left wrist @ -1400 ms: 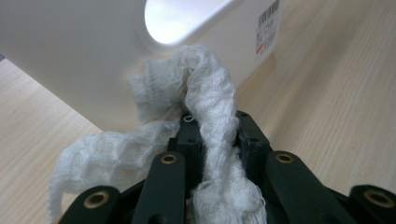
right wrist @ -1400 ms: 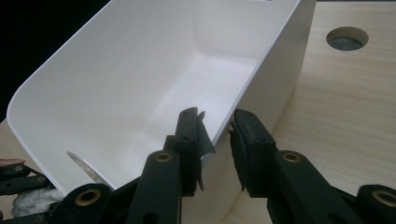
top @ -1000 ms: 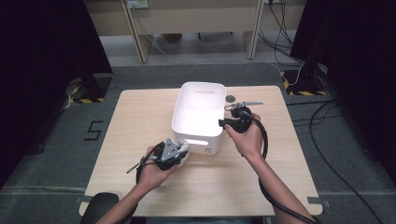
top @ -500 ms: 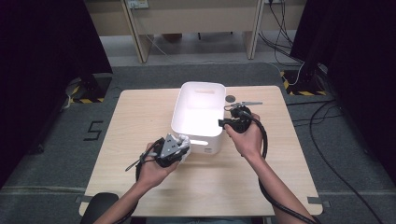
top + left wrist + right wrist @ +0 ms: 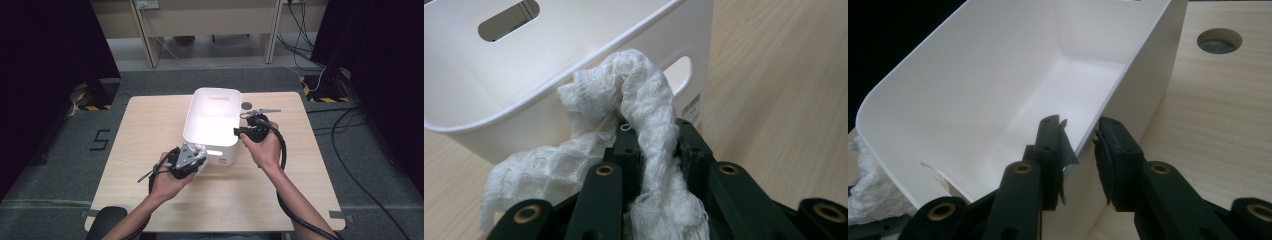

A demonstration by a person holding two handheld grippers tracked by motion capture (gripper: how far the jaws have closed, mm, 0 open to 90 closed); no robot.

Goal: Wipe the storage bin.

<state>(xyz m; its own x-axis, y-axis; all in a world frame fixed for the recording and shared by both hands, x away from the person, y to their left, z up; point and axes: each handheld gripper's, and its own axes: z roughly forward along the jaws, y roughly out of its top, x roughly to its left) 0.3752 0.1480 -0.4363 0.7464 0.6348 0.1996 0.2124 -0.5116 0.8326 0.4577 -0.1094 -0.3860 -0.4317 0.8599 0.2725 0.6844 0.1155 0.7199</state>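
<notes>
A white plastic bin (image 5: 192,121) stands in the middle of the wooden table (image 5: 150,125). My left gripper (image 5: 198,157) is at the bin's near left corner, shut on a bunched white mesh cloth (image 5: 644,100) that rises between its jaws against the outside of the bin (image 5: 549,45), just under the rim. My right gripper (image 5: 236,132) reaches the bin's right wall from the side. In the right gripper view its jaws (image 5: 1080,132) straddle the rim of the bin (image 5: 973,90), one inside and one outside, pressed on the wall. The inside of the bin looks bare.
A round cable hole (image 5: 247,105) in the tabletop lies just right of the bin's far corner, with a thin grey strip (image 5: 264,110) beside it. The bin has handle slots (image 5: 679,75) and a barcode label (image 5: 691,106). Dark curtains and desk legs surround the table.
</notes>
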